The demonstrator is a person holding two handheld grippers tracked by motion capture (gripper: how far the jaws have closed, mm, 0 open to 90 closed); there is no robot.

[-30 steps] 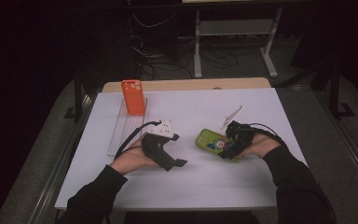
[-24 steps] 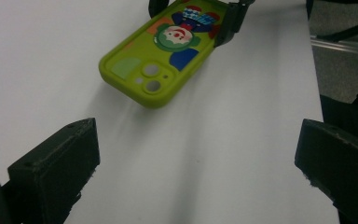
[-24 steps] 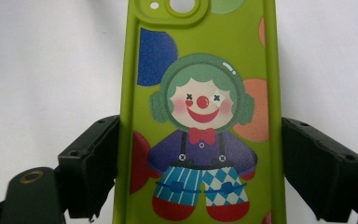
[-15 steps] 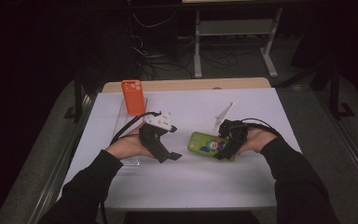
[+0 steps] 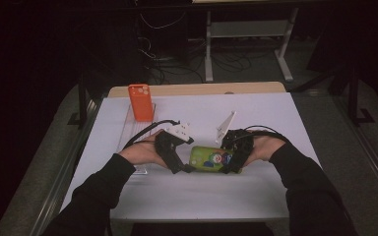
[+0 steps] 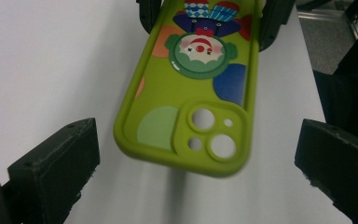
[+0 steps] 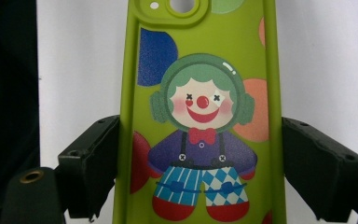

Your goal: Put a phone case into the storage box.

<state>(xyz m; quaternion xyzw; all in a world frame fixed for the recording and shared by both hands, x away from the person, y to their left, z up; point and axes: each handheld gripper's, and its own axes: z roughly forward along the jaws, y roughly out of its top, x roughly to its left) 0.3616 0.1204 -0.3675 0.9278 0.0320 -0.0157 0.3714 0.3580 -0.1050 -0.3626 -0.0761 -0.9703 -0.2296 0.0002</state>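
Observation:
A lime-green phone case [image 5: 209, 158] printed with a clown hangs a little above the white table, and my right gripper [image 5: 231, 160] is shut on its lower end. In the right gripper view the case [image 7: 200, 116] runs up between the two pads [image 7: 98, 163], which press on its long edges. My left gripper [image 5: 184, 167] faces it from the left. Its jaws have just been opening and stand wide. The camera end of the case [image 6: 191, 93] lies between them, touching neither pad [image 6: 60, 158]. The right gripper [image 6: 209, 14] grips the far end.
An orange phone case [image 5: 141, 102] stands upright at the back left on a clear tray [image 5: 130, 132]. The white table sheet [image 5: 256, 201] has bare room in front and to the right. Dark floor and a desk frame [image 5: 246, 44] lie beyond.
My right gripper has carried the green case leftward, so its camera end now sits between the left gripper's jaws. The left hand has hardly shifted.

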